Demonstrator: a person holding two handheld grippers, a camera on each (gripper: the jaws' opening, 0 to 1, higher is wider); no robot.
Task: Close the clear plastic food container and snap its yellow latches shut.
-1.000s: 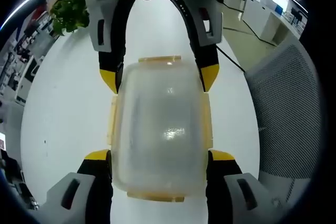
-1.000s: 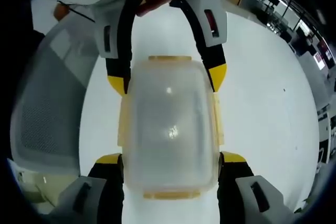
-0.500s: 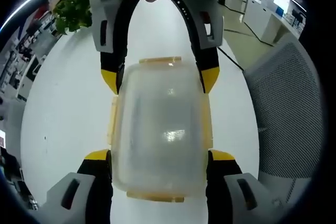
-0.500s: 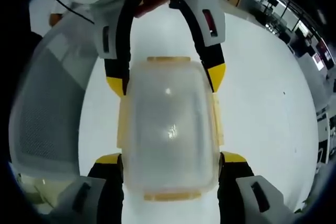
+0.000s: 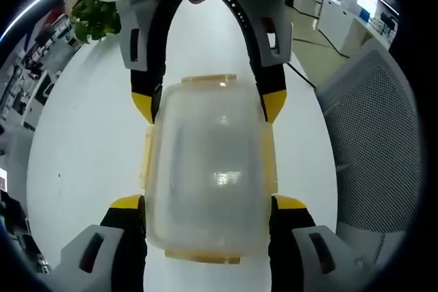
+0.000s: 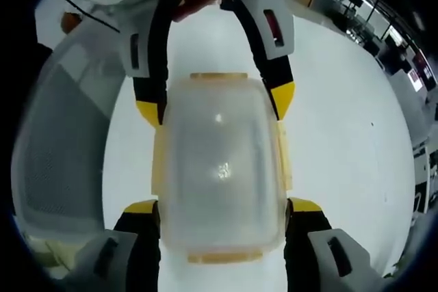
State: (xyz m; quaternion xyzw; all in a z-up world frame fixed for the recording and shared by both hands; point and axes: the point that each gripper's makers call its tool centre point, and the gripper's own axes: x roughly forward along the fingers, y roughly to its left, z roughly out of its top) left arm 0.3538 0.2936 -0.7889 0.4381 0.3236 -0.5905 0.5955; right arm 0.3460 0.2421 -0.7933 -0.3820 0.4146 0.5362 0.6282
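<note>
A clear plastic food container (image 5: 209, 169) sits lid-on in the middle of a white tabletop (image 5: 82, 148), framed end to end by two hand-held grippers. In the left gripper view, the left gripper (image 5: 209, 204) spreads its yellow-tipped jaws around the near end of the box, while the right gripper (image 5: 209, 104) straddles the far end; the right gripper view shows the mirror arrangement, with the right gripper (image 6: 217, 208) below and the left gripper (image 6: 215, 100) above. Over the past second almost nothing has shifted: both pairs of jaws remain pressed against the long sides, where the yellow latches (image 5: 145, 158) run. The unchanged hold suggests the side latches are being squeezed home. Whether they have clicked shut cannot be told. A mesh chair (image 5: 373, 141) stands beside the tabletop, a green plant (image 5: 92, 18) beyond.
</note>
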